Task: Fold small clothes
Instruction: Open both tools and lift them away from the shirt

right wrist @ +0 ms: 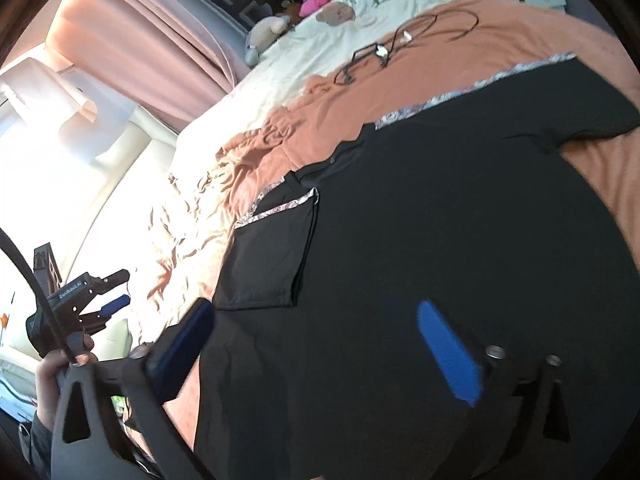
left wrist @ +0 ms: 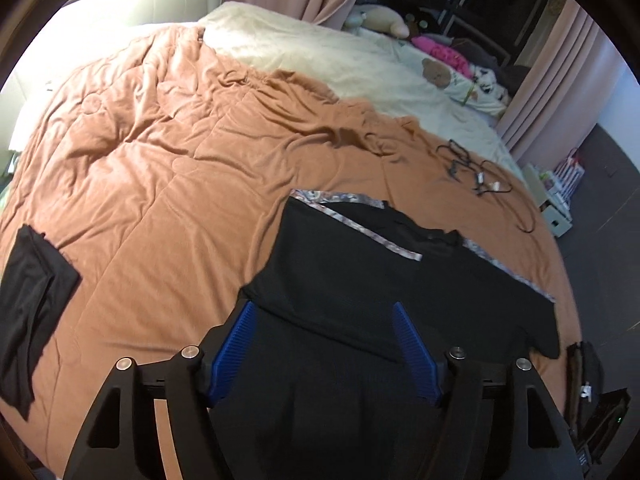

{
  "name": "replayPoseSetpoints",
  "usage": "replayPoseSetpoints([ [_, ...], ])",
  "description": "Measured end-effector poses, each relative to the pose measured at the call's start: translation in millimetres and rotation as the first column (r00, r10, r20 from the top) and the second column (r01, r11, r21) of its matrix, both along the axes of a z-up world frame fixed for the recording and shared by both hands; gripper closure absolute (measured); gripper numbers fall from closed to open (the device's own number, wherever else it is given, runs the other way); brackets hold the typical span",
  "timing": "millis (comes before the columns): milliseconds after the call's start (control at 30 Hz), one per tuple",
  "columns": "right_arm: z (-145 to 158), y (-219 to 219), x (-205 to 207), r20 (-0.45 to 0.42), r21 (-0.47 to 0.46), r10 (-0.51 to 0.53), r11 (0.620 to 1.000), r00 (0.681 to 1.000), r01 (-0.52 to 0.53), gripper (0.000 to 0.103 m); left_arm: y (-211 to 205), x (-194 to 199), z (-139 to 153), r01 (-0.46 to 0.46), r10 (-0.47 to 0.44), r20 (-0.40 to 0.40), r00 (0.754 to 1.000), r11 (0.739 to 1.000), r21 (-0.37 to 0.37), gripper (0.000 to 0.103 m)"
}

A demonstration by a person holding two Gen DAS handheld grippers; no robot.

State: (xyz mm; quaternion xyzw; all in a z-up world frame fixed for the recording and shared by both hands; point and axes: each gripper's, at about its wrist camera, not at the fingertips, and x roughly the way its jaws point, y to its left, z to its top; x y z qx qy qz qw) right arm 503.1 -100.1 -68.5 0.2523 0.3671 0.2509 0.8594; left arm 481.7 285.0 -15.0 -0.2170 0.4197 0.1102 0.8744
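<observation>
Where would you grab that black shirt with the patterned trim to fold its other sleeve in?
Probably at the cuff of the black shirt's spread sleeve, coming from its outer side over the orange quilt. That sleeve lies flat and sticks out free, whereas the other sleeve is already folded onto the body. Both the left gripper and right gripper are open.

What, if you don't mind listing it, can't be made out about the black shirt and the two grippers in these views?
- Black shirt: its near hem is hidden in the left wrist view by the left gripper and cut off by the bottom edge.
- Right gripper: its fingers are motion-blurred in the right wrist view, so contact with the cloth is unclear.
- Cables on the orange quilt: too small to identify.
</observation>
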Motion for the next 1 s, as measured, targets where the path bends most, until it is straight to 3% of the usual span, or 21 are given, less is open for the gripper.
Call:
replayPoseSetpoints([
  [67,8,-6,-17,0.015,-0.018,-0.003,1.0,1.0,0.003,0.0,-10,-15,9,0.007,-0.007,0.023,1.0,1.0,0.001,0.014],
  [167,16,-22,-39,0.03,-0.025,-0.006,1.0,1.0,0.007,0.0,-23,-35,20,0.016,-0.016,0.061,0.998,1.0,0.007,0.006],
  [533,42,-94,-121,0.089,-0.038,-0.054,0.998,0.995,0.057,0.0,-71,-93,33,0.041,-0.038,0.113,0.993,0.999,-0.024,0.005],
  [833,70,-132,-180,0.165,-0.124,-0.079,0.987,0.983,0.101,0.0,-112,-130,36,0.068,-0.056,0.164,0.985,0.995,-0.07,0.005],
  [1000,81,-161,-203,0.185,-0.087,-0.071,0.992,0.98,0.089,0.0,-137,-146,36,0.096,-0.083,0.203,0.976,0.994,-0.055,0.005],
])
